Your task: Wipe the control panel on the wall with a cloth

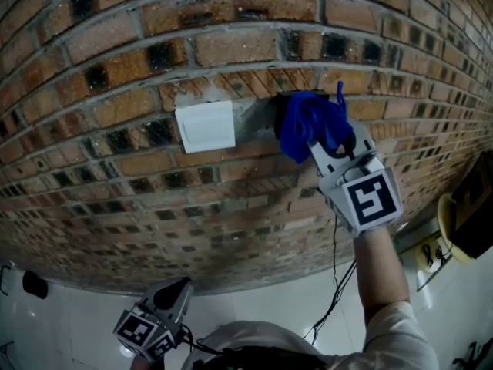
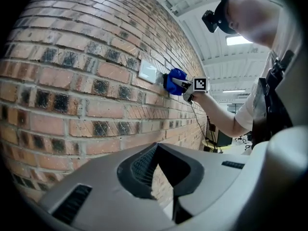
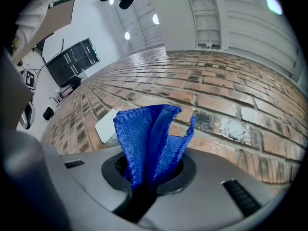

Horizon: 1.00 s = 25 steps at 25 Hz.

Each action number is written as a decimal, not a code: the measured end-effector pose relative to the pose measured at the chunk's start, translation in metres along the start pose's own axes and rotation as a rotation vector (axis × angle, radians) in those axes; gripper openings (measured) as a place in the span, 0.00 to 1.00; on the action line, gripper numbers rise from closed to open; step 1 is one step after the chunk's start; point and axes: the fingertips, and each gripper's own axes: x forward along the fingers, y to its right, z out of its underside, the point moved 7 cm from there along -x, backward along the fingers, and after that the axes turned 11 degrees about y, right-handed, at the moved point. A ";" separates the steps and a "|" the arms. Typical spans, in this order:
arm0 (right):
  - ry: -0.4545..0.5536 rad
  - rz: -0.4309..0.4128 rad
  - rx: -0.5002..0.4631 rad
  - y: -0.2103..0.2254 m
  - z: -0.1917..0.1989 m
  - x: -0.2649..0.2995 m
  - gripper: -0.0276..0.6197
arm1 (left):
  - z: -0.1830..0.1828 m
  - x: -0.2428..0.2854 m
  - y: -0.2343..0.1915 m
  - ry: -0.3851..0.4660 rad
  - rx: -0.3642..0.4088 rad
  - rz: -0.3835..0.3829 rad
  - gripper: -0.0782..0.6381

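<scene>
The right gripper is clamped on a blue cloth, whose folds stand up out of the closed jaws in the right gripper view. The cloth is bunched against the brick wall at 3 o'clock from the white panel, just beside the panel's right edge and not on its face. It covers most of a dark box, of which only the left rim shows. A thin cable hangs from the gripper toward 6 o'clock, along the forearm.

The left gripper hangs low at 6 to 7 o'clock from the panel, well apart from it, with its jaw tips together and nothing between them. The panel's face and its top, left and bottom edges are uncovered, and bare brick surrounds them. Below the wall lies pale floor.
</scene>
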 end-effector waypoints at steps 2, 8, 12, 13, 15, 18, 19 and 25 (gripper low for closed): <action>-0.018 0.027 -0.039 0.020 0.006 -0.012 0.18 | 0.001 0.003 0.001 -0.003 0.000 0.006 0.11; -0.096 0.132 -0.068 0.071 0.030 -0.045 0.18 | 0.000 0.015 0.007 -0.008 0.003 0.032 0.11; -0.143 0.174 -0.044 0.089 0.049 -0.055 0.18 | 0.001 0.018 0.009 -0.007 0.003 0.045 0.11; -0.141 0.179 -0.040 0.089 0.049 -0.056 0.18 | 0.001 0.019 0.009 -0.007 0.002 0.046 0.11; -0.116 0.177 -0.049 0.081 0.038 -0.055 0.18 | 0.002 0.017 0.008 -0.008 -0.002 0.041 0.11; -0.028 0.101 -0.059 0.048 0.008 -0.042 0.18 | 0.002 0.014 0.003 -0.009 -0.008 0.023 0.11; -0.003 0.062 -0.054 0.034 0.000 -0.035 0.18 | 0.002 0.014 0.001 -0.009 -0.007 0.019 0.11; 0.026 -0.099 0.026 -0.026 -0.006 0.008 0.18 | 0.002 0.012 0.003 -0.006 -0.003 0.029 0.11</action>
